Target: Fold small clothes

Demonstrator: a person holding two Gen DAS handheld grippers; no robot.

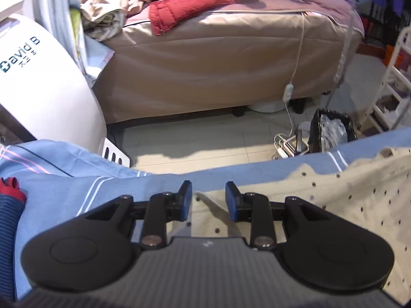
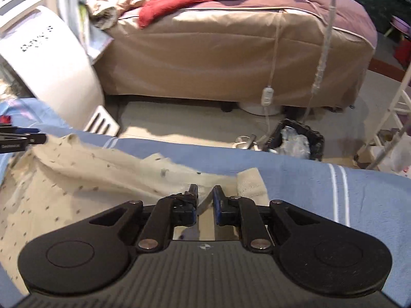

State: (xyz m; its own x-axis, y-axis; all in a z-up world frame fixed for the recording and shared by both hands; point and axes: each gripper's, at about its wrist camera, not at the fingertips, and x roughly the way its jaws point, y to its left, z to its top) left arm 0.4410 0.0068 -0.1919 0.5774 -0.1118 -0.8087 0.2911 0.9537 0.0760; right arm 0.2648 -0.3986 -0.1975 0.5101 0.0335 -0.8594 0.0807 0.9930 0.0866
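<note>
Garment: a cream dotted small garment (image 2: pixel 77 179) is seen spread over a blue striped bedsheet (image 1: pixel 77 179), rumpled along its far edge.
Handling, judged: light, soft and limp; it is expected to sag and crease when lifted, and not to be fragile. Slipping from narrow pads is thought possible if only a single layer is pinched.
Hold points, judged: the corners or the hem band near the right side are recommended.
Left gripper (image 1: pixel 208 200): its jaws are seen partly open, with a clear gap; the garment's left edge lies beneath and between them. No grip on the cloth can be confirmed.
Right gripper (image 2: pixel 206 200): its jaws are seen narrowly parted above the hem area; whether cloth is pinched cannot be told.
Bystander item: a red and navy cloth (image 1: pixel 10 200) lies apart at the left.
</note>
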